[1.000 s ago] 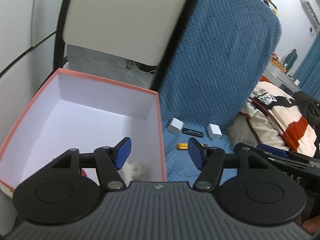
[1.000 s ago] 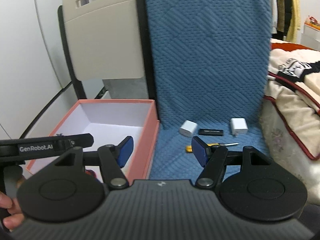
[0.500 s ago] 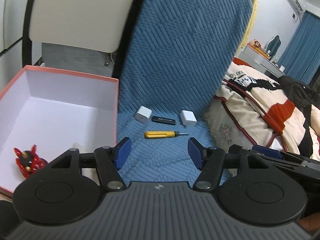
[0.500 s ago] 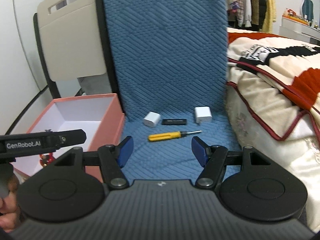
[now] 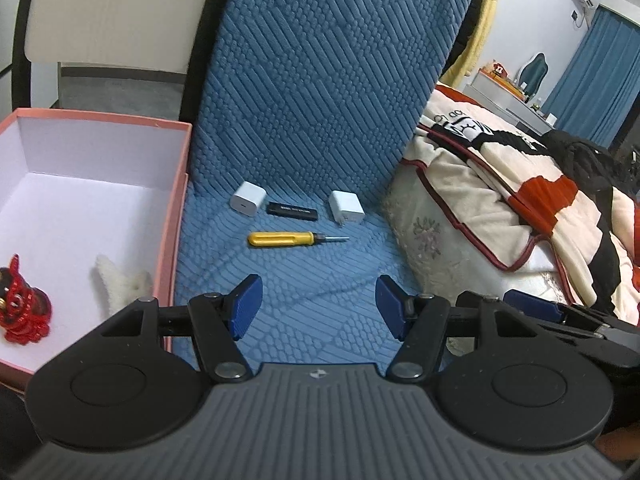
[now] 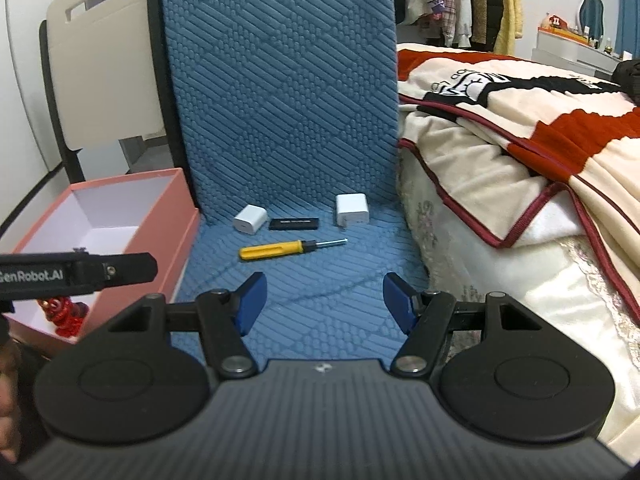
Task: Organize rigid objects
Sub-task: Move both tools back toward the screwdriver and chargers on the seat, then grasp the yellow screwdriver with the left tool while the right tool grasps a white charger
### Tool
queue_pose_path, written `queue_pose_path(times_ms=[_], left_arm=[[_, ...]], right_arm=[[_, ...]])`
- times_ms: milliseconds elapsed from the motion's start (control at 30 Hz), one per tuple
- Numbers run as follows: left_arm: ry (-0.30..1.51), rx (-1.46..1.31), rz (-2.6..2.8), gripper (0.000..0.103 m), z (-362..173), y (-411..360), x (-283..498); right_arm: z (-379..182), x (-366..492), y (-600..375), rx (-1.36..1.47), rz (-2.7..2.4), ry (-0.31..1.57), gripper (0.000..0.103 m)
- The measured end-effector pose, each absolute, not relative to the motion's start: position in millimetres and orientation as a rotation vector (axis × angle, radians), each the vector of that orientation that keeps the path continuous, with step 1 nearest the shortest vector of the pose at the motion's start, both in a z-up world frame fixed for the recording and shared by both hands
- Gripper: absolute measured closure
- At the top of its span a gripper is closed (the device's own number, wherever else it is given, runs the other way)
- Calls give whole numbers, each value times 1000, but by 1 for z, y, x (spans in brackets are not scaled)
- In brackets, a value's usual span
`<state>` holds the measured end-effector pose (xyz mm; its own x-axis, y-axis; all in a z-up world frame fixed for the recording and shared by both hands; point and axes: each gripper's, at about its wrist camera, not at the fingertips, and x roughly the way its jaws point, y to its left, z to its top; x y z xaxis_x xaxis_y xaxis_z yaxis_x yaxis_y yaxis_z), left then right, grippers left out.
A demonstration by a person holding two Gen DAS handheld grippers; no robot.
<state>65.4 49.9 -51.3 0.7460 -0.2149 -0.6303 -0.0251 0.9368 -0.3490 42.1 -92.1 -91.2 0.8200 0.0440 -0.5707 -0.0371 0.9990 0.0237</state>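
View swung from box [image 5: 176,216] (pink), screwdriver [image 5: 286,239] beyond gaping left hand-held gripper [image 5: 318,306]

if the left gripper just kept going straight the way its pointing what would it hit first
Most likely the blue seat cushion: the open left gripper points down at bare quilted fabric. The yellow screwdriver lies farther along that line, so it might be met instead. Depth is hard to judge in this fisheye view.

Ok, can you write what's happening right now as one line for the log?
left hand-held gripper: open, empty | right hand-held gripper: open, empty | yellow screwdriver, two white chargers, black stick: on blue cushion | pink box: red toy inside
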Motion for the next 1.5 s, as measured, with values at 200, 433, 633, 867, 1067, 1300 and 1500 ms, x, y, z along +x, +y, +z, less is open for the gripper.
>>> queue_pose_path(times_ms=[200,433,633,867,1067,1300,1500], left_arm=[[735,-343,-113,35,-61,36,67],[745,-343,-93,35,-76,29,84],[761,-314,-69,35,-92,27,113],[775,-313,-51,35,-107,29,146],[788,-314,-43,32,-119,28,174],[805,-284,-34,32,-136,23,205],[823,-262,-30,32,-151,24,231]], right_arm=[[-103,41,-103,14,23,613,36],[-113,56,-114,47,-19,613,36],[-121,76,-127,102,-52,631,36],[-126,105,-132,115,-19,631,17],[-132,137,-136,150,4,646,12],[-140,179,-138,179,57,633,12],[-150,212,-135,166,113,645,12]])
